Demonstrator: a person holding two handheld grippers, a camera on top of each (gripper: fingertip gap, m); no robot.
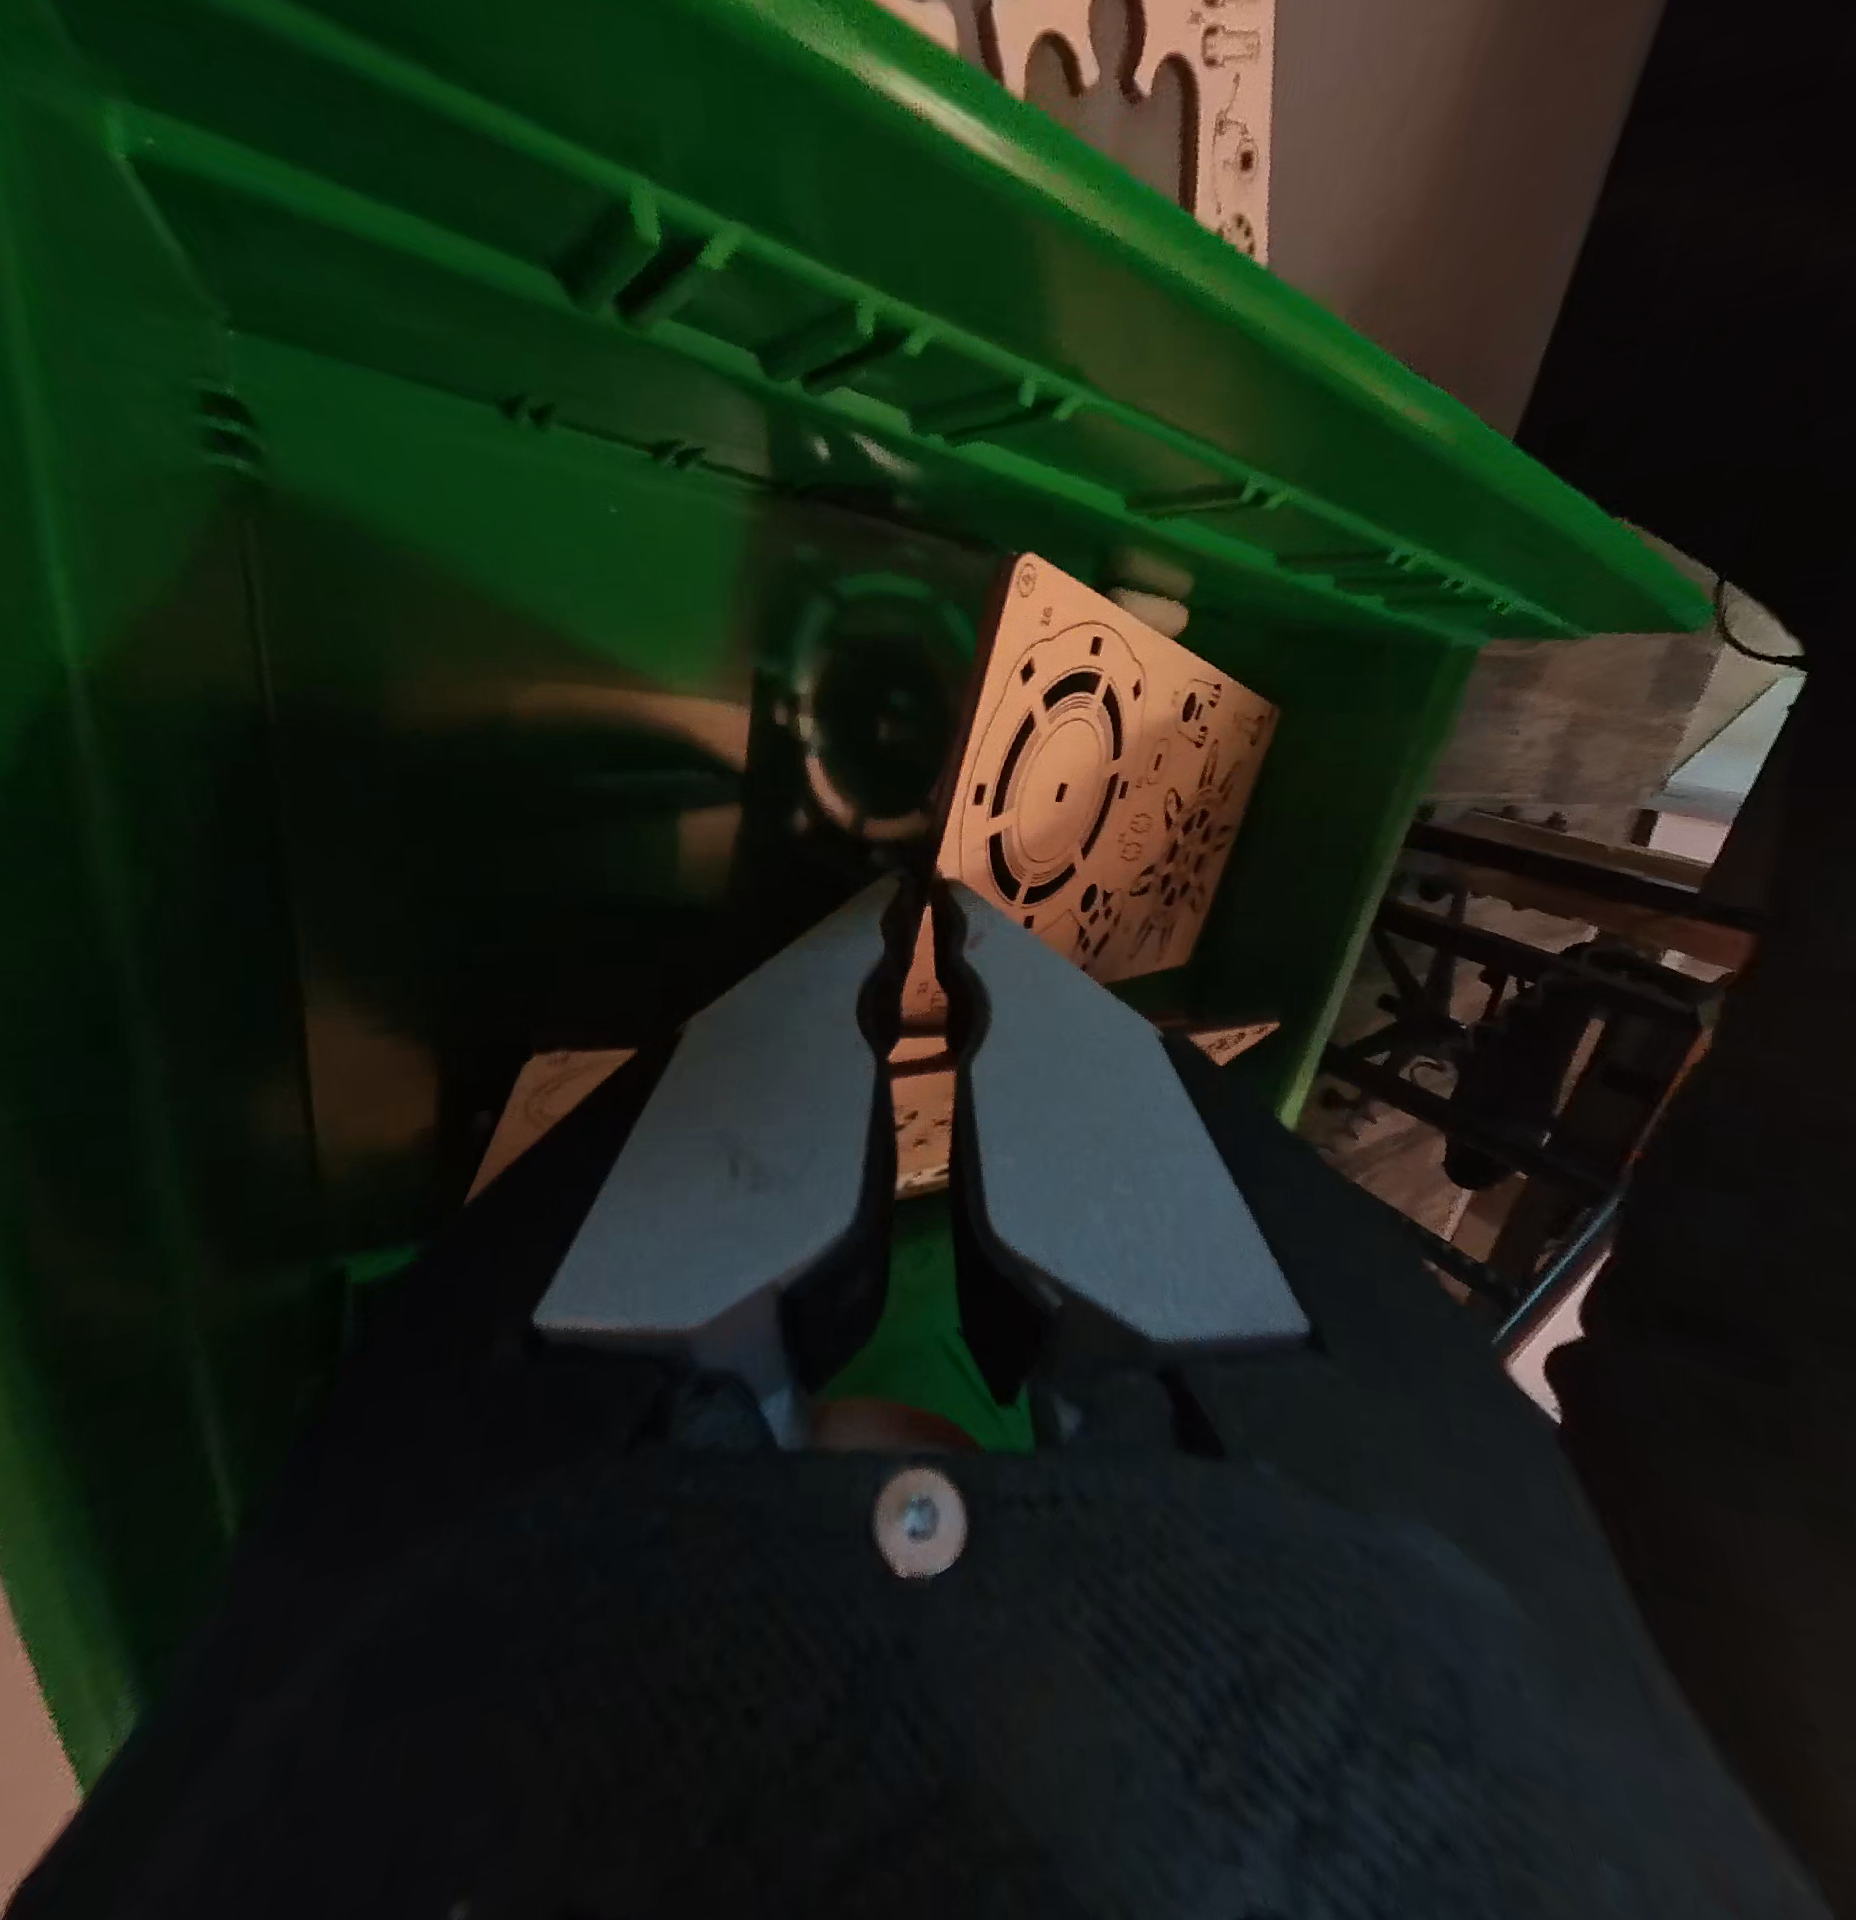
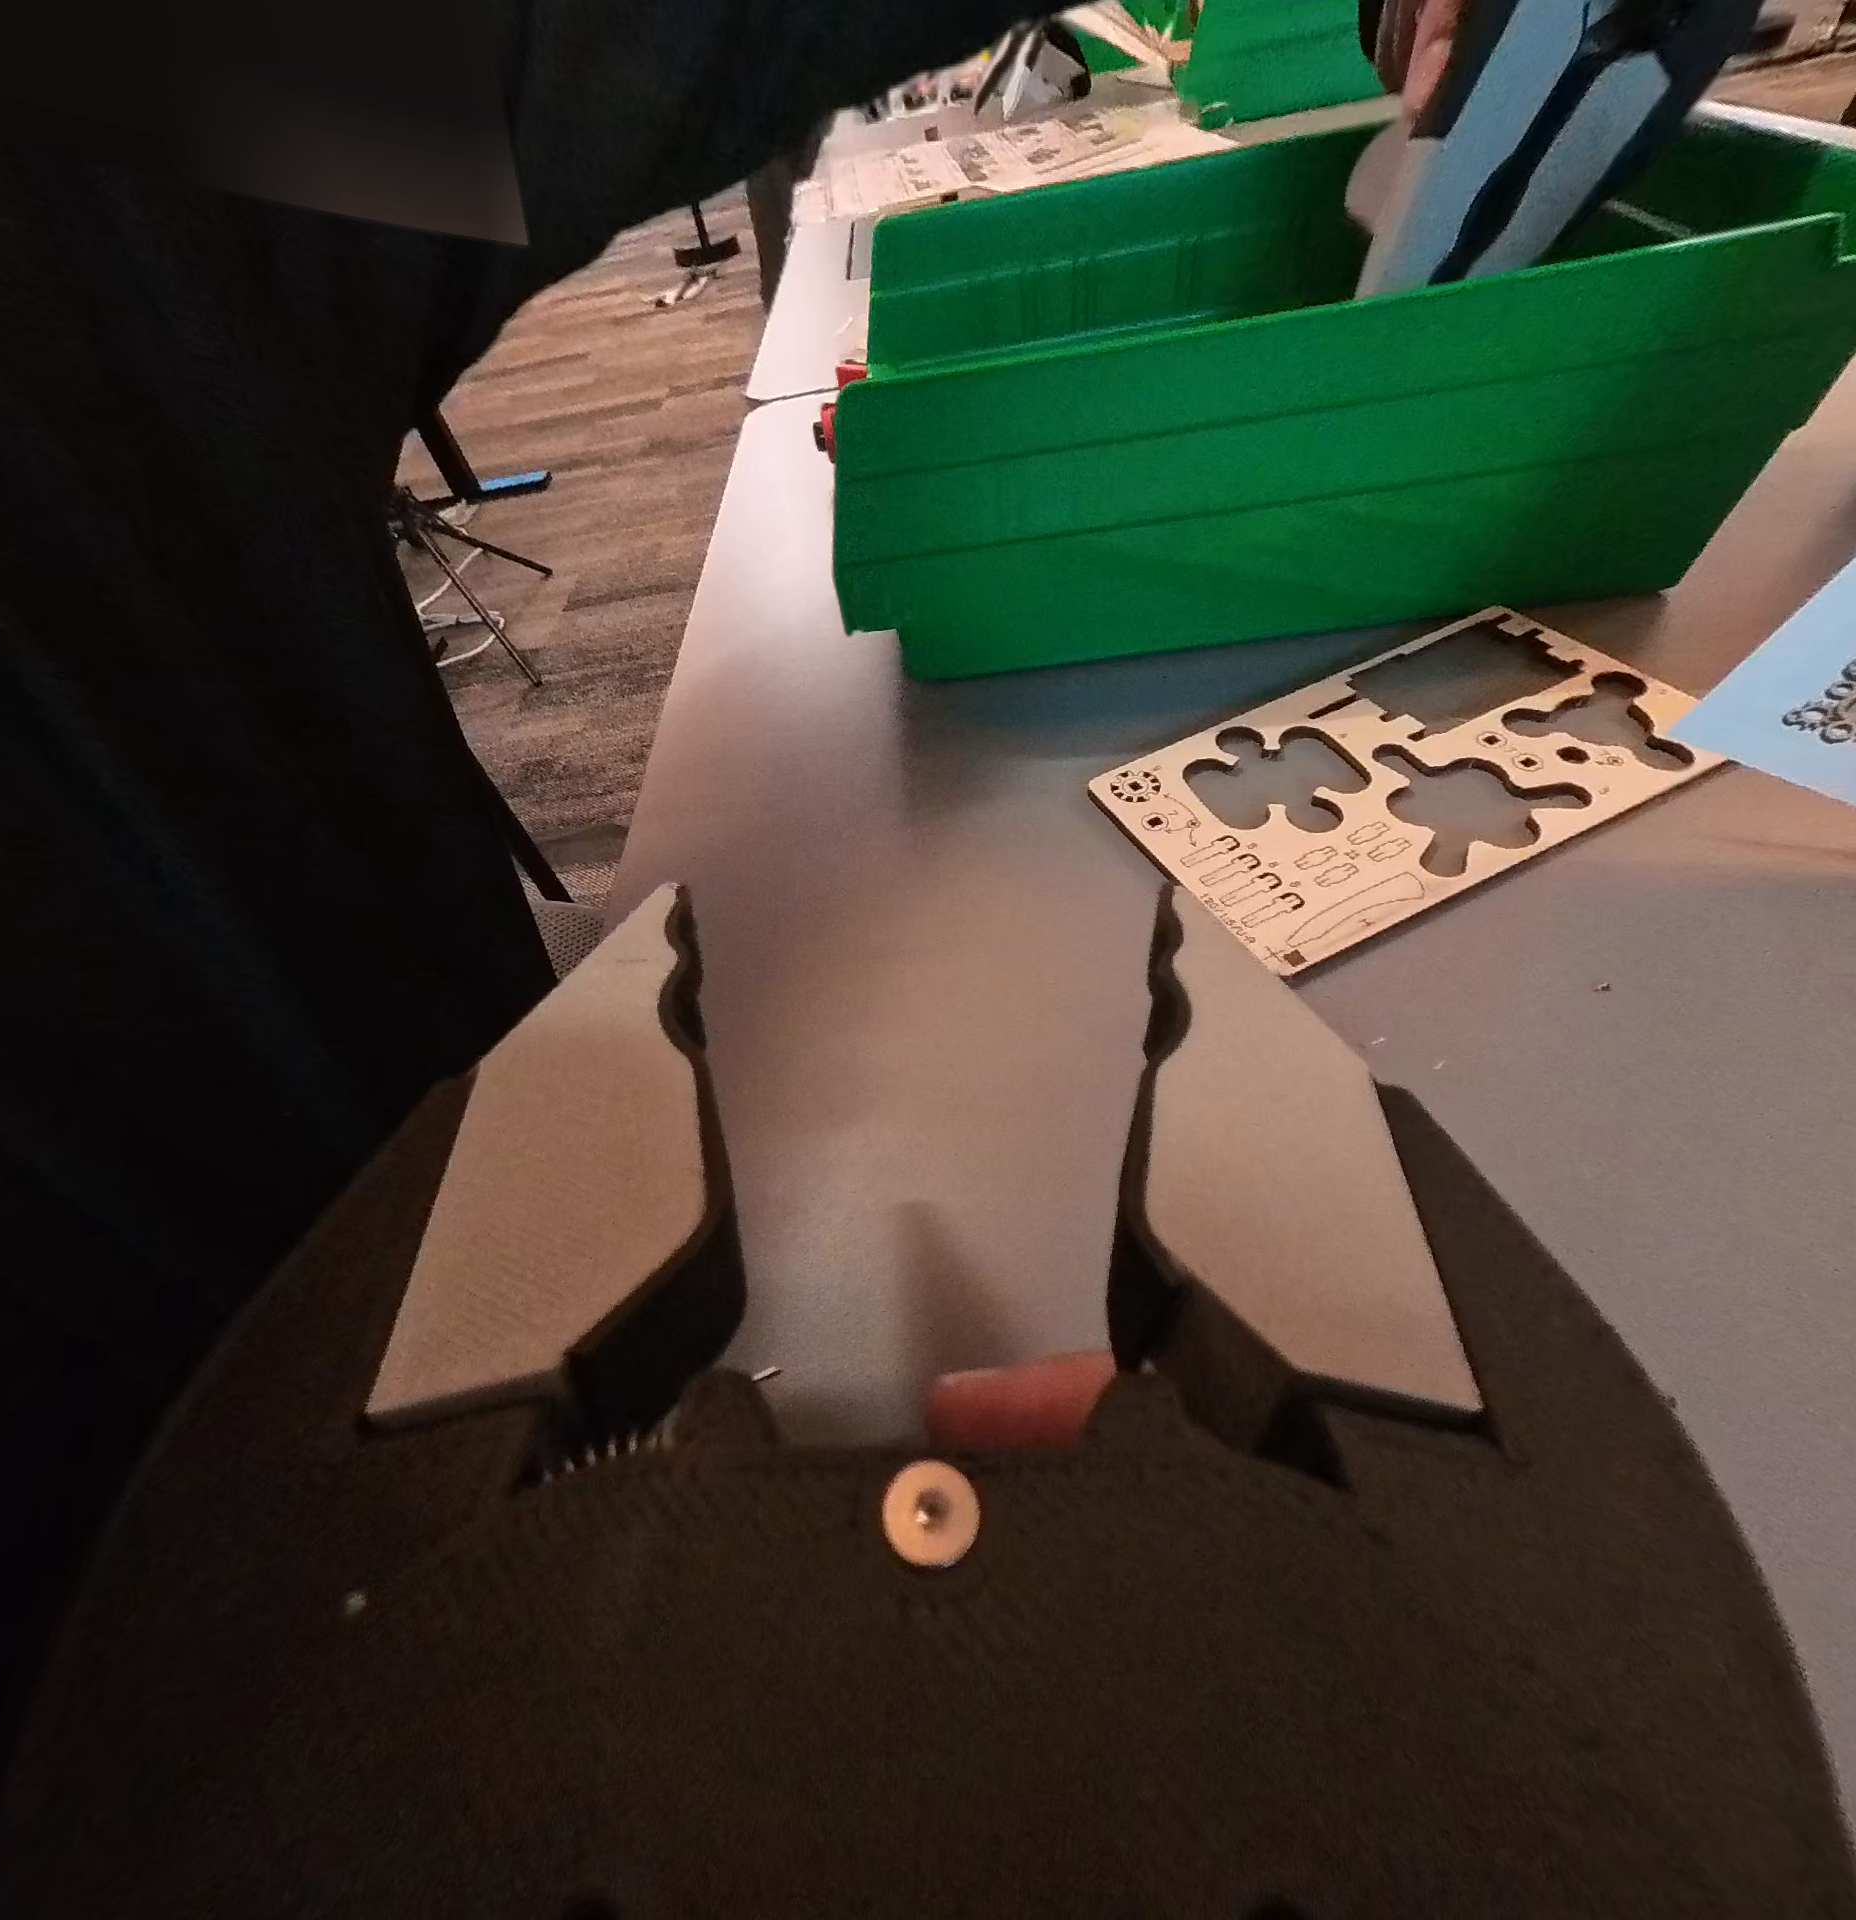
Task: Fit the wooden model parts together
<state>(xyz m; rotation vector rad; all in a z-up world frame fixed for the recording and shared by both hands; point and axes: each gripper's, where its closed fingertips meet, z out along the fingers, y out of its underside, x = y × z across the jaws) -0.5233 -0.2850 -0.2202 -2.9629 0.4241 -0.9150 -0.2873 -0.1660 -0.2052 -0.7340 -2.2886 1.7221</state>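
In the left wrist view my left gripper [image 1: 919, 904] is down inside a green bin [image 1: 488, 312]. Its fingertips are shut on the near edge of a thin wooden parts sheet [image 1: 1100, 790] with a ring-shaped cut pattern, which stands on edge against the bin's end wall. More wooden sheets [image 1: 550, 1091] lie on the bin floor under the fingers. In the right wrist view my right gripper [image 2: 924, 935] is open and empty over the grey table [image 2: 903, 727]. A wooden sheet with punched-out shapes [image 2: 1402, 800] lies flat to its front right. The left gripper [image 2: 1506, 156] shows far off, reaching into the bin [image 2: 1215, 468].
A blue sheet of paper with a dark print [image 2: 1828, 686] lies at the right edge. Papers [image 2: 1007, 145] and another green bin [image 2: 1277, 52] sit farther back. The table edge runs along the left, with floor and stand legs [image 2: 467, 561] below. A dark-clothed person stands at the left. Across from one pair of fingers to the other is roughly 30 cm.
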